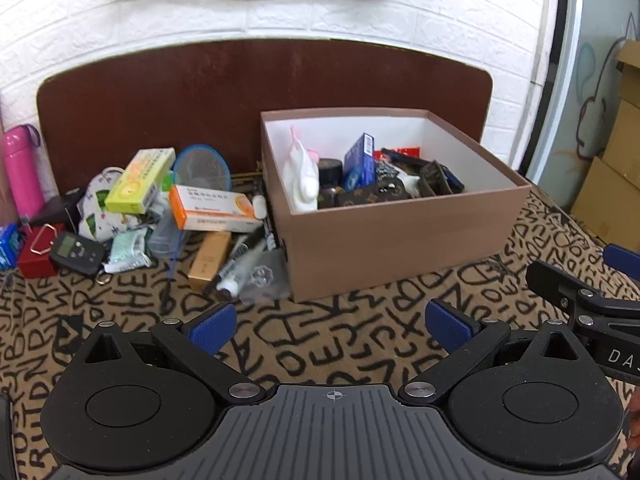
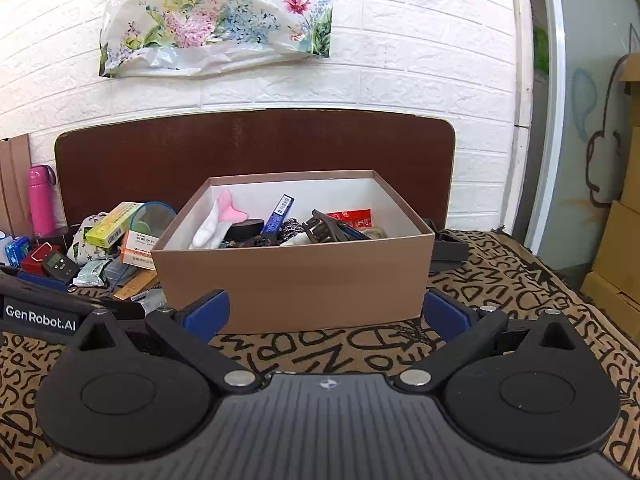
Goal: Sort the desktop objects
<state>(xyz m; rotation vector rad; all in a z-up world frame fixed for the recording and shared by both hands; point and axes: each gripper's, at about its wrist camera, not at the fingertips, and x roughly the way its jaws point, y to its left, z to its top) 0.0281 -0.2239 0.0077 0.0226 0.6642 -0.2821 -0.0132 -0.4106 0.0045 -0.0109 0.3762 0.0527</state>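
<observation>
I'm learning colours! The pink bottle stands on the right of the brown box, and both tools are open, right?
Not quite. The pink bottle stands left of the brown box, as the left wrist view shows. Both the left tool and right tool are open.

An open box (image 1: 400,236) sits on the cloth-covered surface (image 1: 360,340), holding mixed items. Left of it lies a heap of cartons (image 1: 140,180) and small things (some overlapping). Behind both stands a board (image 1: 240,92) against the wall.

My left tongs (image 1: 331,326) and right tongs (image 2: 325,314) look alike: matte black linkages with round silver rivets, two domed discs, a ribbed grey body bearing a small crosshair mark, blue textured pads (image 1: 213,327), and white "GenRobot.AI" lettering on one side.
</observation>
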